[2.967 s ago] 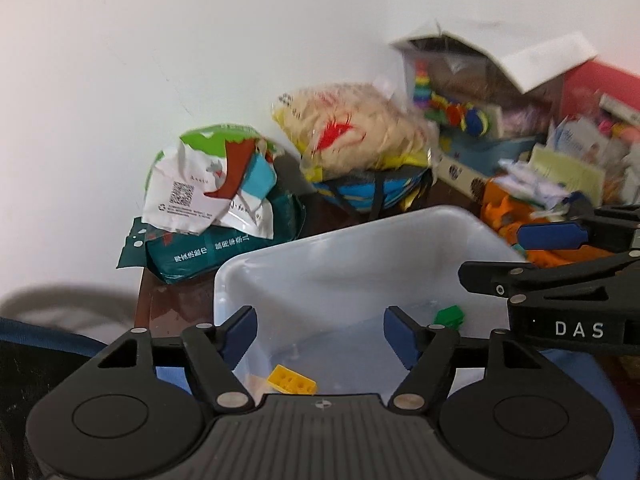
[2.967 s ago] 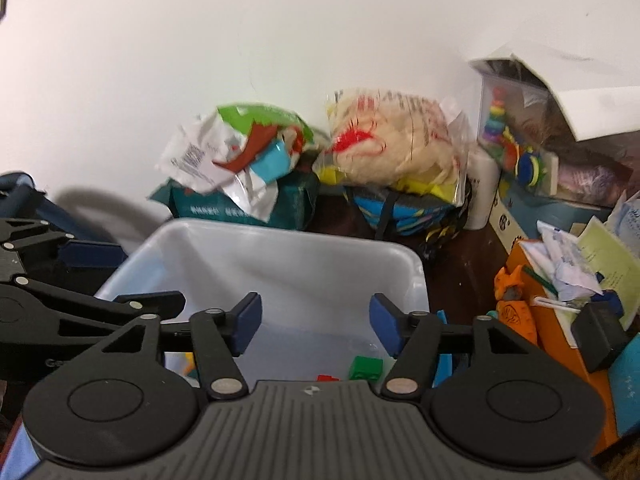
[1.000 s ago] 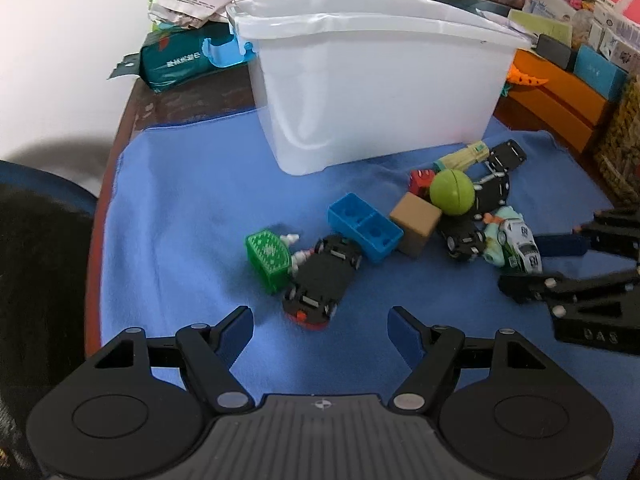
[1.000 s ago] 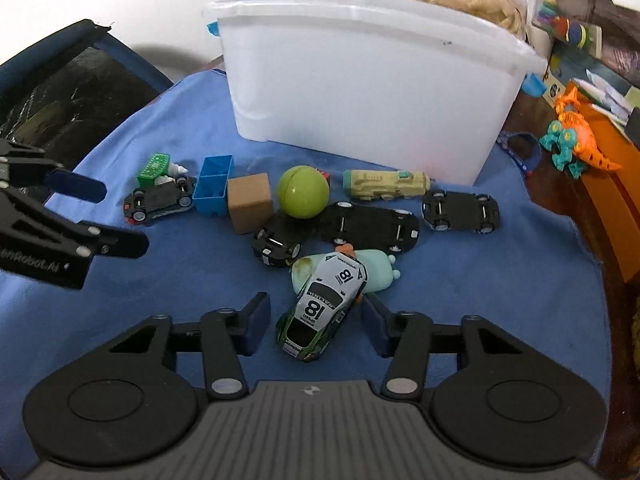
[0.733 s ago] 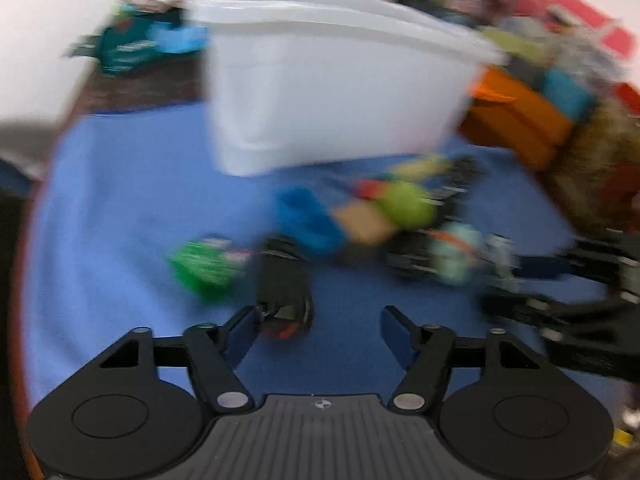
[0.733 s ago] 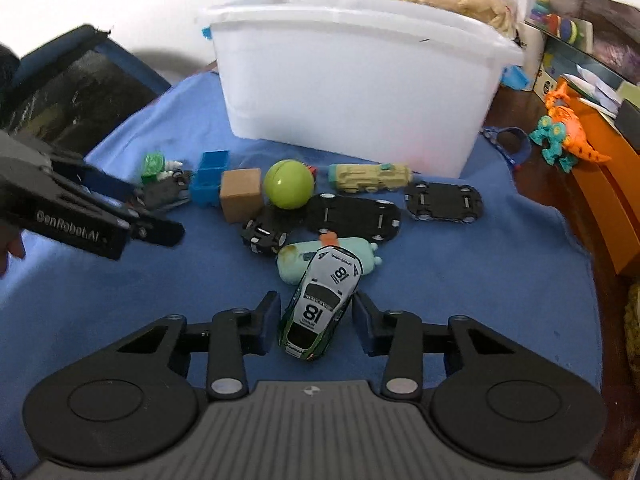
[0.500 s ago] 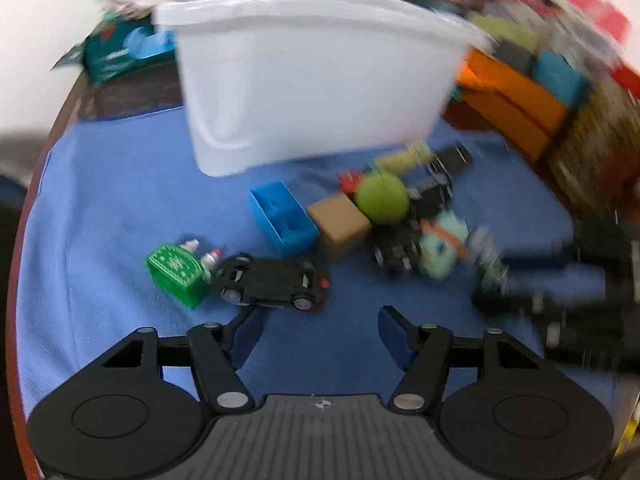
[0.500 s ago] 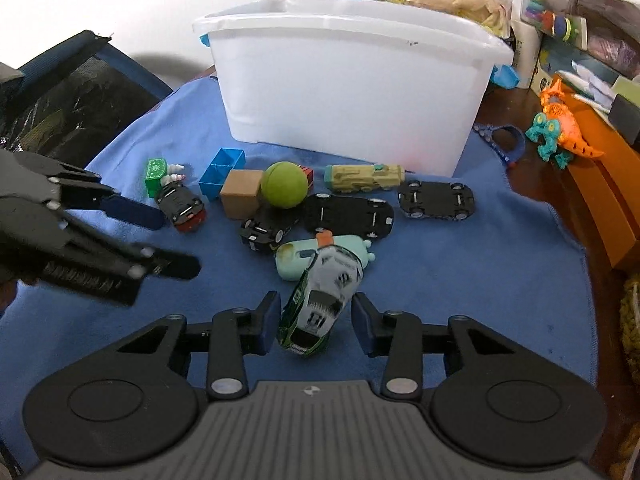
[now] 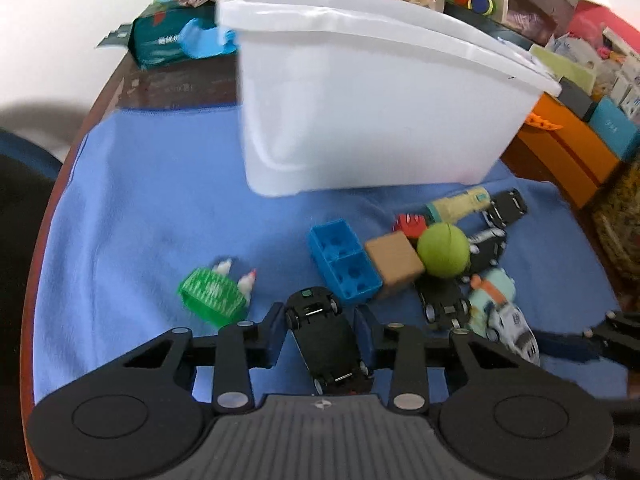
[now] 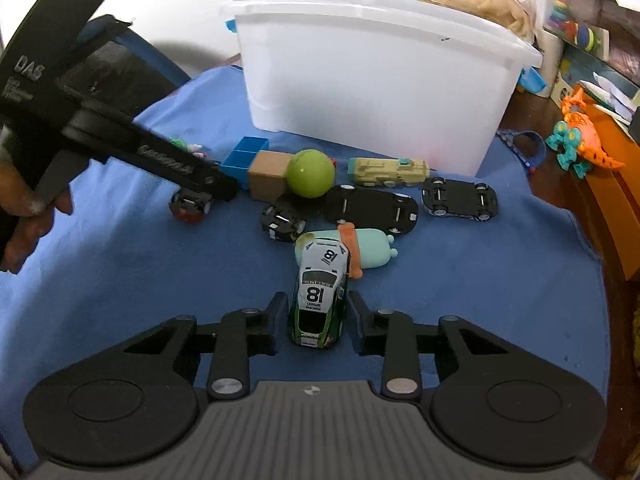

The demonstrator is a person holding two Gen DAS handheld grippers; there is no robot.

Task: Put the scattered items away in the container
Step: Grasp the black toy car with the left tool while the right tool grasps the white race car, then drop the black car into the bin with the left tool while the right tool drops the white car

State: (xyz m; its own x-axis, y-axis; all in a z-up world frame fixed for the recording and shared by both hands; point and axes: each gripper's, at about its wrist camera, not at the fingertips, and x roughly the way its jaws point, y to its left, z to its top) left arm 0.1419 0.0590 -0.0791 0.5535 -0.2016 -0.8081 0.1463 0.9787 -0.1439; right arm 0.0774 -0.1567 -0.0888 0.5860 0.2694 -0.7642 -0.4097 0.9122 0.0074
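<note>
Blue soft cloth (image 9: 152,200) underneath. Big white plastic tub (image 9: 372,120) at upper middle, inside hidden. Left gripper (image 9: 320,326) closing round black car (image 9: 326,340); right gripper (image 10: 318,318) closing round shiny race car (image 10: 320,300).

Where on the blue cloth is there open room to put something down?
Bare blue cloth lies left of the white bin and beyond the green basket. Another patch lies right of the number 18 car. Around the green ball it's crowded.

A dark wooden table (image 9: 132,84) carries a blue cloth (image 9: 160,208). On the cloth stand a white tub (image 9: 360,120) and scattered toys.
</note>
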